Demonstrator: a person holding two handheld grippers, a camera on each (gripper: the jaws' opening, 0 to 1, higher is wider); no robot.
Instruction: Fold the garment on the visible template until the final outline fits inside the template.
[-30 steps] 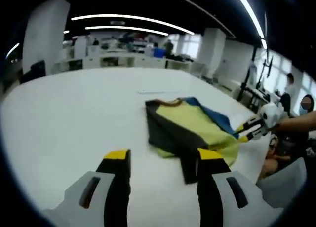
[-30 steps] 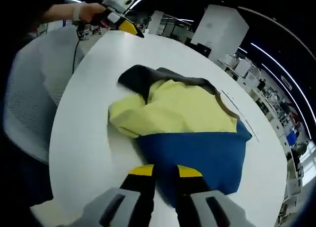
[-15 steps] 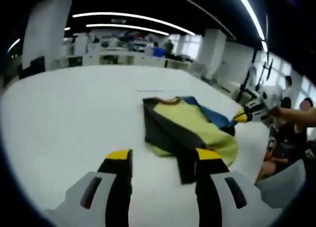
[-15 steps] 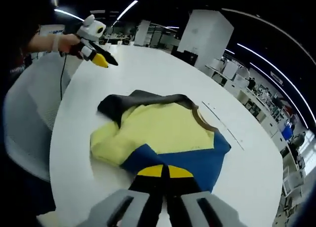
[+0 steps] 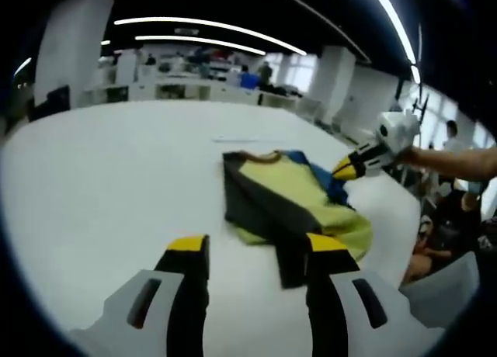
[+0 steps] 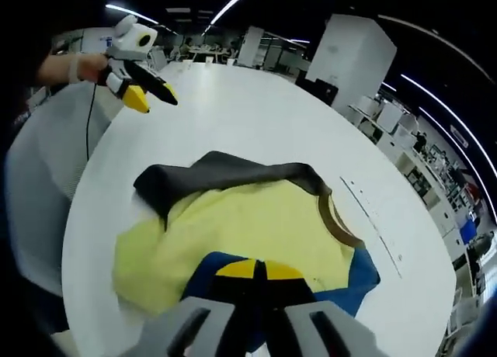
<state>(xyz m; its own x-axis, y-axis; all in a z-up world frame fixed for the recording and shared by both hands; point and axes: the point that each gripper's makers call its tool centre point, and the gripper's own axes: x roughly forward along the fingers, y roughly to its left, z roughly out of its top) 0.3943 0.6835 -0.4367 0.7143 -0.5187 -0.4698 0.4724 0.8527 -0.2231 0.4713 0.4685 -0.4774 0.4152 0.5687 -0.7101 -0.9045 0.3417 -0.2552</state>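
1. Two tools in play: right tool (image 6: 259, 270) has its yellow tips pinched together on the blue hem of the garment (image 6: 256, 237), lifted over the yellow part.
2. Left tool (image 5: 256, 252) w/ jaws wide apart, holding nothing, above the white table (image 5: 116, 178) near the garment's dark edge.
3. Garment (yellow/blue/dark, prob. a T-shirt) lies part-folded on the table; thin template line (image 6: 371, 217) just beside its collar.

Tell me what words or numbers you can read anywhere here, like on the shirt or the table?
None can be read.
The garment shows plain yellow, blue and dark panels, no print.
The thin marks on the table beside it are too small and blurred to read.
The left gripper and right gripper carry no readable label.
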